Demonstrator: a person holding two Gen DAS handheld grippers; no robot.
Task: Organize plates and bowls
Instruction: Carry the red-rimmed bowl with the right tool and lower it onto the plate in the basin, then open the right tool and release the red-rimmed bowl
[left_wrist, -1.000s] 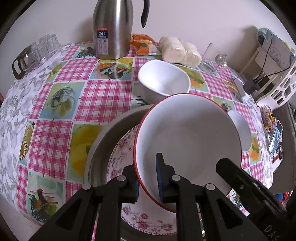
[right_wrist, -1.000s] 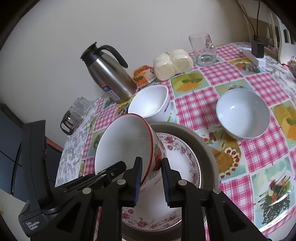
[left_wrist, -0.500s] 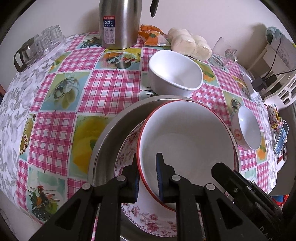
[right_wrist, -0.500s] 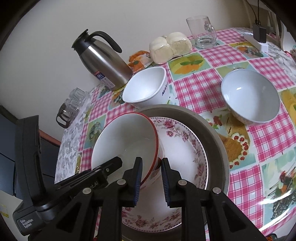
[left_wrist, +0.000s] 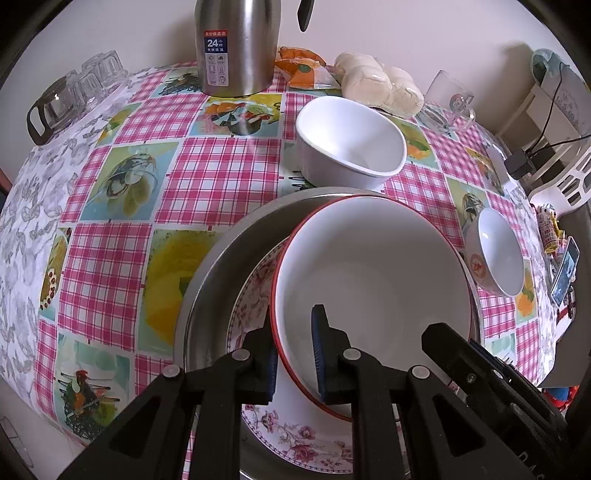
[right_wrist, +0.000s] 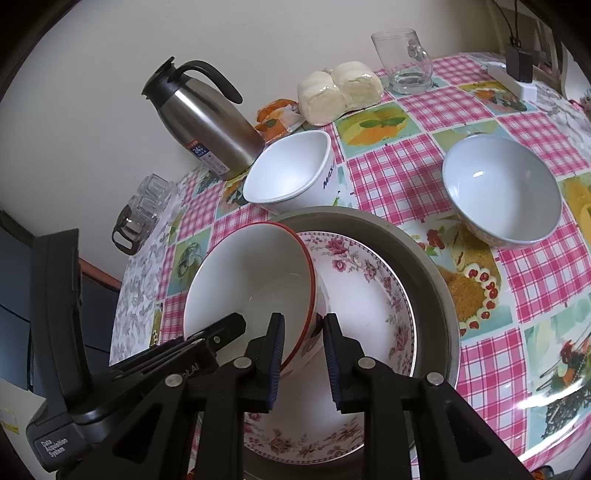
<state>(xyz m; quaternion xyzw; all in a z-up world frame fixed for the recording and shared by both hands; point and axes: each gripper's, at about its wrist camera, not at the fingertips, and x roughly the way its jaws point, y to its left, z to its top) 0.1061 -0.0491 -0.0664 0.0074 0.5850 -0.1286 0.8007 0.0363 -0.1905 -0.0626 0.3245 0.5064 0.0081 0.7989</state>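
Both grippers straddle the wall of the red-rimmed bowl (left_wrist: 373, 280), which sits on the floral plate (right_wrist: 365, 280), which in turn lies in the grey metal basin (right_wrist: 432, 266) near the table's front edge. In the left wrist view the left gripper (left_wrist: 295, 354) has one blue pad outside the rim and one inside, both looking pressed to the wall, so it grips the bowl. The right gripper (right_wrist: 303, 354) likewise has its left pad inside the bowl against the wall; whether its right pad touches the outer side cannot be told, as a sliver of gap seems to show.

The right wrist view shows the painted outside of the bowl and much bare plate beside it; the left wrist view hides that side behind the bowl but shows the bowl's plain white inside in full. Each camera catches the other gripper's black body reaching to the rim.

Behind the basin, touching or nearly touching its rim, stands the white square bowl (left_wrist: 349, 142); its blue lettering shows only from the right. The small round bowl (right_wrist: 502, 192) stands apart toward the table's right edge. Along the back edge are the steel flask (left_wrist: 236, 44), an orange packet (left_wrist: 303, 70), wrapped buns (right_wrist: 340, 92) and a glass mug (right_wrist: 406, 62). The checked tablecloth (left_wrist: 214, 170) covers the table; small glasses (left_wrist: 70, 92) sit at the back left corner.
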